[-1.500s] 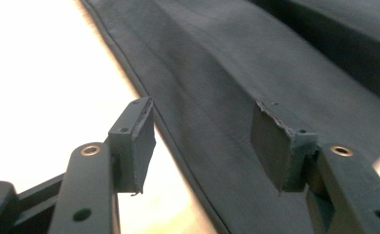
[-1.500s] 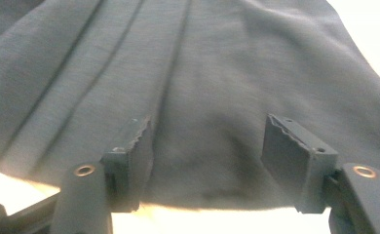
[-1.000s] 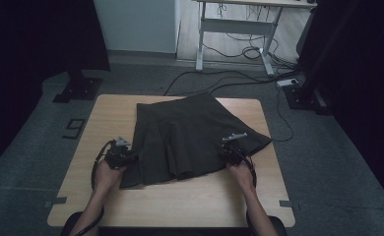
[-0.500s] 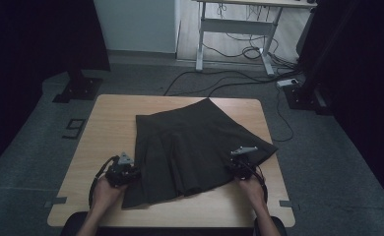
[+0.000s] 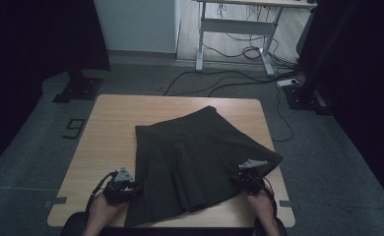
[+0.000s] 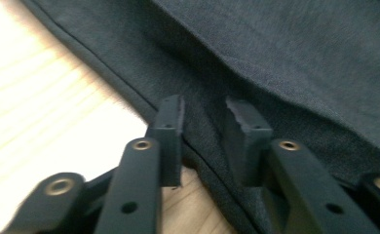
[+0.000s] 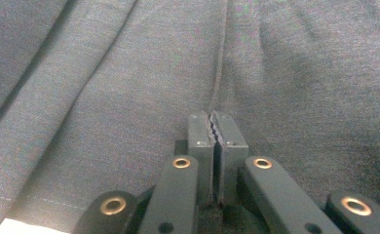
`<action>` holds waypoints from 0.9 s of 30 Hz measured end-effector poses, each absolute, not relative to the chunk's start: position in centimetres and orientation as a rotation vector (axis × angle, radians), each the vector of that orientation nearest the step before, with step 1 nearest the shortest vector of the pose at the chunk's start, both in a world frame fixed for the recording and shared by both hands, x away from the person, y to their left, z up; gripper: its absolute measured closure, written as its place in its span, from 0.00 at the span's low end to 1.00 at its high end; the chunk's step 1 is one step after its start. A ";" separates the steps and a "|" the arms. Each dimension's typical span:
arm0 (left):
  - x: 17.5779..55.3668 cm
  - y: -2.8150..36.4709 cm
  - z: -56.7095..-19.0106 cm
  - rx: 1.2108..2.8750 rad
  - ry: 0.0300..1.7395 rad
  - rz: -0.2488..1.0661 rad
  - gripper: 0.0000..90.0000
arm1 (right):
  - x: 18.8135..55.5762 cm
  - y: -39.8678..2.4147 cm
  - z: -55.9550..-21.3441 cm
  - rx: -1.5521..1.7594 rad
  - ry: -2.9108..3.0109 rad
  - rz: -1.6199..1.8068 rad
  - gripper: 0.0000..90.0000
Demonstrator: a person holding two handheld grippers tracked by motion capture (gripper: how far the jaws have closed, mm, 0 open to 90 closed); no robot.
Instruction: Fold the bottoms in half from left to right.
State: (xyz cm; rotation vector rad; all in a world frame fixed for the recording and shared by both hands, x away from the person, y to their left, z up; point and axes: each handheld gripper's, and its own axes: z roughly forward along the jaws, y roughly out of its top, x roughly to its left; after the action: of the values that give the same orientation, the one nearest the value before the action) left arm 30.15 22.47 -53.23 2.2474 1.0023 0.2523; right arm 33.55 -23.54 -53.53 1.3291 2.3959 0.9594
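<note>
Right fingers [image 7: 213,127] are clenched tight, pads together, pinching a fold of the skirt [image 5: 195,157] where a crease runs up from the tips. Left fingers [image 6: 205,119] have just been opening and stand apart now, the skirt's hem lying loose between them, pads not pressing on it.

In the high view the left gripper [image 5: 121,184] sits at the lower left of the frame by the skirt's left edge, the right gripper [image 5: 251,177] at the lower right on its right side.

The skirt lies flat on the table [image 5: 106,128], long axis running from bottom centre-left up to the narrow waist near the top middle, wide hem toward the person. Its lower edge hangs just over the near table edge, and its right corner reaches the right edge. Bare wood on the left and along the far side.
</note>
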 end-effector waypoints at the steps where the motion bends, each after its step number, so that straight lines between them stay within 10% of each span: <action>1: 30.3 22.5 -53.1 2.249 1.008 0.263 0.59 | 33.6 -23.6 -53.5 1.331 2.395 0.963 0.96; 12: 35.3 24.1 -50.5 2.184 1.071 0.350 0.20 | 33.0 -23.0 -53.6 1.271 2.419 0.973 0.68; 27: 43.0 24.4 -50.1 2.106 1.163 0.400 0.06 | 33.2 -23.7 -53.9 1.300 2.331 0.973 0.35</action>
State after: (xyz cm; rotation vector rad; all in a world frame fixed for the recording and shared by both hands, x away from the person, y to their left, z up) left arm 42.97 24.36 -50.12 2.1059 1.1630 0.4003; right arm 33.23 -23.73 -53.90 1.3000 2.3306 0.9732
